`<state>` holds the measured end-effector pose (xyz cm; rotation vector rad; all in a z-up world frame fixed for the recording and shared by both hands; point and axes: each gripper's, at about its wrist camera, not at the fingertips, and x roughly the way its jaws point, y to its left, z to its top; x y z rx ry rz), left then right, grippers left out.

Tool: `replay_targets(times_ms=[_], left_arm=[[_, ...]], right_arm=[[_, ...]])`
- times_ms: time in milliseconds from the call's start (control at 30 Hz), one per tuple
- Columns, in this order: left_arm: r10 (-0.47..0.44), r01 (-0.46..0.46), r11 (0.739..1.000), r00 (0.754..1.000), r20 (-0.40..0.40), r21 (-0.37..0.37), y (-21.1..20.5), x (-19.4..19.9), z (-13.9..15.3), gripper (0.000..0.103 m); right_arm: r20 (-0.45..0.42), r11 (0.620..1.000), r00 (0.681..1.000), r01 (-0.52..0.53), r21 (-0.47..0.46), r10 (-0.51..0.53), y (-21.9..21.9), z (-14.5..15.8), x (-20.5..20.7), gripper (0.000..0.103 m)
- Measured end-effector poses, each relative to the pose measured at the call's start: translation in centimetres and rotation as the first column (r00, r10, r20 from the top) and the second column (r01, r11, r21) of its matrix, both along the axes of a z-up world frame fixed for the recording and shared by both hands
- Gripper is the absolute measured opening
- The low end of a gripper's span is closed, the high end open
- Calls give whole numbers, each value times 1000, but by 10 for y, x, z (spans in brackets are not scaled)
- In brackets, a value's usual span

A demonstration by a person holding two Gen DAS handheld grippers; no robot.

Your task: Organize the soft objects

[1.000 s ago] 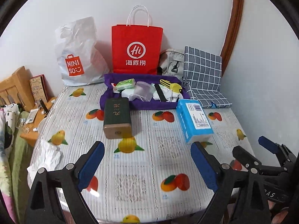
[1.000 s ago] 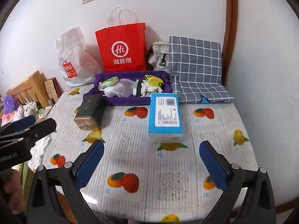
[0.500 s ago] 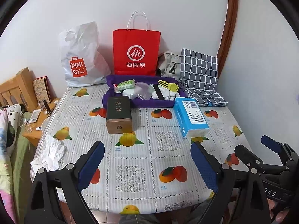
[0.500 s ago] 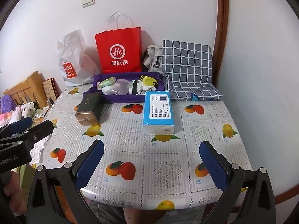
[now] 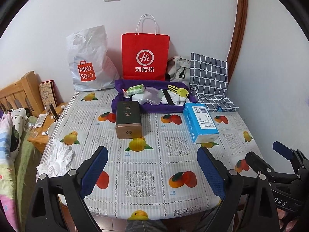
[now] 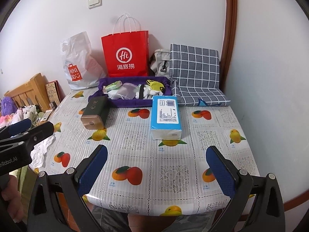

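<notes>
My left gripper (image 5: 152, 166) hangs over the near edge of the table (image 5: 173, 197), its 2 blue-padded jaws spread wide with nothing between them. My right gripper (image 6: 156, 166) hangs over the same near edge, toward the right corner, jaws likewise spread and empty.

The blue tissue pack (image 6: 166, 114) lies flat right of the table's middle, its far end just beside the purple tray (image 6: 123, 103). That tray sits against the far edge and holds a green packet (image 5: 135, 89), a clear pouch and a yellow piece among white items. The dark tin box (image 5: 128, 119) lies left of the tissue pack, its far end touching the tray's near wall. A crumpled white tissue (image 5: 56, 160) rests at the left edge.

At the far edge stand a red paper bag (image 5: 145, 58) and a white plastic bag (image 5: 88, 61); a checked grey cushion (image 6: 195, 81) fills the far right corner.
</notes>
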<state>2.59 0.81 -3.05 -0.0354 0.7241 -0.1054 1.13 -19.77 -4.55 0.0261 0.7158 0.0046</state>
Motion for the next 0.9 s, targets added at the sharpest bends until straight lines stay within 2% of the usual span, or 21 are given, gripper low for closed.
replay_targets(times_ms=[900], left_arm=[[6,-6,1000,1000,3,6,-4,-2,1,94]], right_arm=[[12,1000,1000,0,3,0,0,4,-2,101]])
